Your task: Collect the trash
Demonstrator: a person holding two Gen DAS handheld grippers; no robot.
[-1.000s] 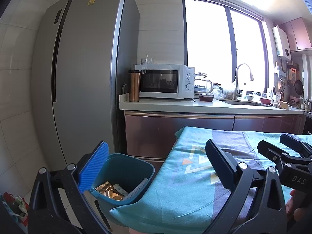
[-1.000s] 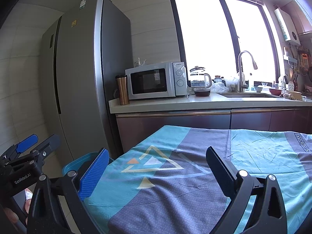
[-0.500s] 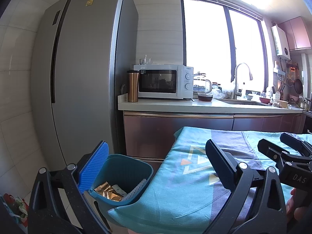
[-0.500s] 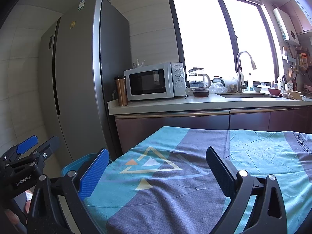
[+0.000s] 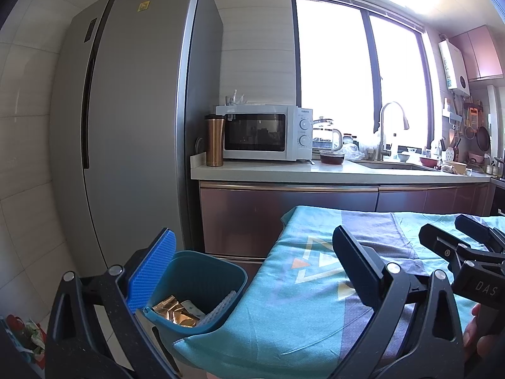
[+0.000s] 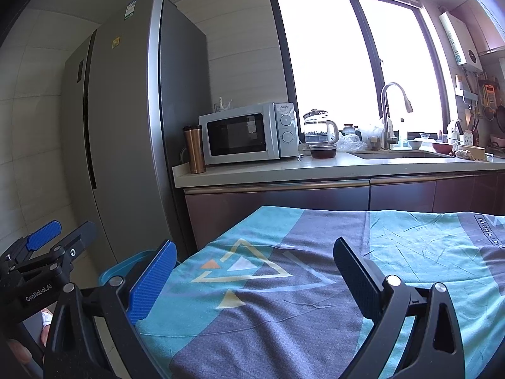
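Both grippers slightly nearer one bin [image 5: 202, 287].

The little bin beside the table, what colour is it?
The bin is teal blue, with gold wrappers inside. The left wrist view shows it best.

A tall grey fridge [image 5: 132, 132] stands left of the worktop [image 5: 284, 172]. On it, a copper tumbler [image 5: 215, 140] sits just beside a white microwave [image 5: 263, 132], with a glass kettle [image 6: 318, 126] and a curved tap [image 6: 389, 110] further right, under the bright window [image 6: 353, 53].
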